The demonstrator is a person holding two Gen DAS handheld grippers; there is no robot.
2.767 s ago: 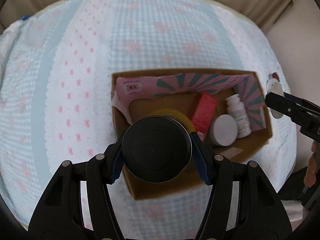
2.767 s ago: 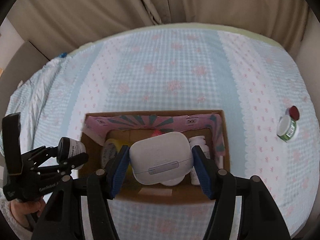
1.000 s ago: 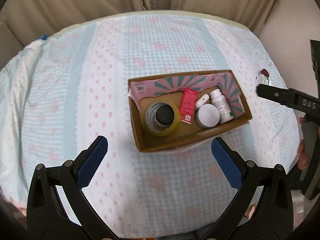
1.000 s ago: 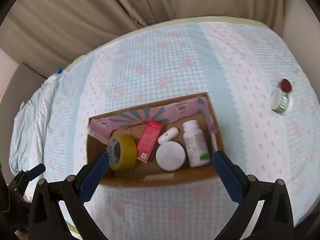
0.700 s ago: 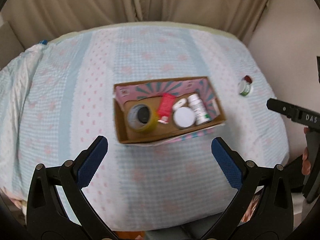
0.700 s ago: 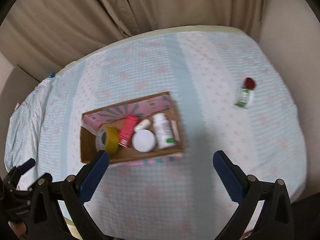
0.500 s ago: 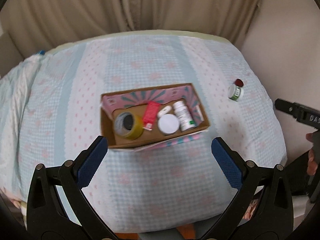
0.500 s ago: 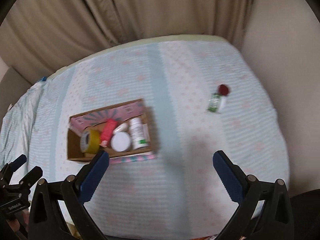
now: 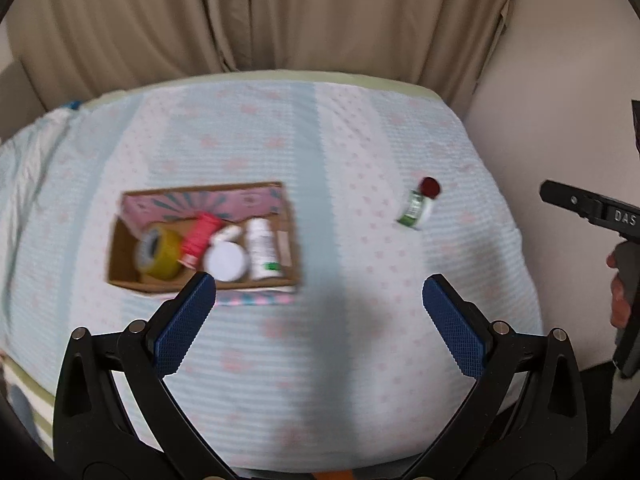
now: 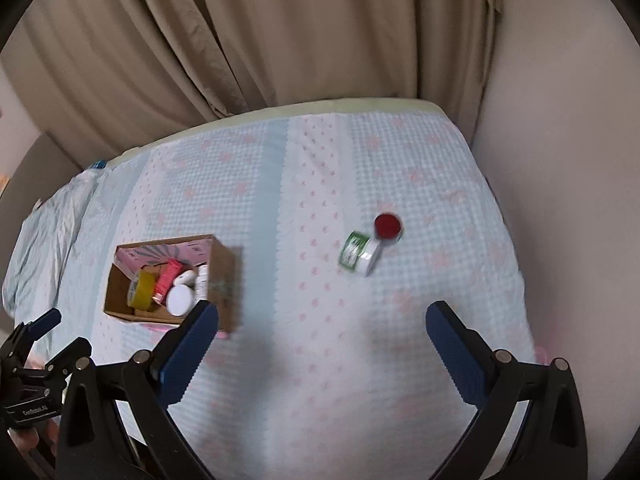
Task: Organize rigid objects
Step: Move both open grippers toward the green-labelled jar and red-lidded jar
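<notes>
A cardboard box (image 9: 120,256) sits left of centre on a bed (image 9: 360,360) covered in pale blue gingham with pink flowers, beige curtains (image 9: 260,16) hanging behind it and a bare wall (image 9: 560,80) to the right. Inside the box, from left to right, are one yellow tape roll (image 9: 160,256) with a dark jar seated in its core, one red tube (image 9: 200,238) lying slantwise, one small white case (image 9: 226,234), one round white lid (image 9: 225,261) and one white bottle (image 9: 262,248) lying with its long axis running front to back. A pink patterned flap (image 9: 200,202) lines the far wall.

Well apart to the right, on open bedding, one green-labelled bottle (image 10: 359,254) lies on its side, its long axis tilted toward the far right. One red cap (image 10: 387,225) lies just beside its far end; whether they touch is unclear.

The left tool (image 9: 320,316) is spread wide and holds nothing, its near finger overlapping the box's front edge in view. The right tool (image 10: 322,340) is likewise wide open and empty, with clear bedding between it and the bottle.
</notes>
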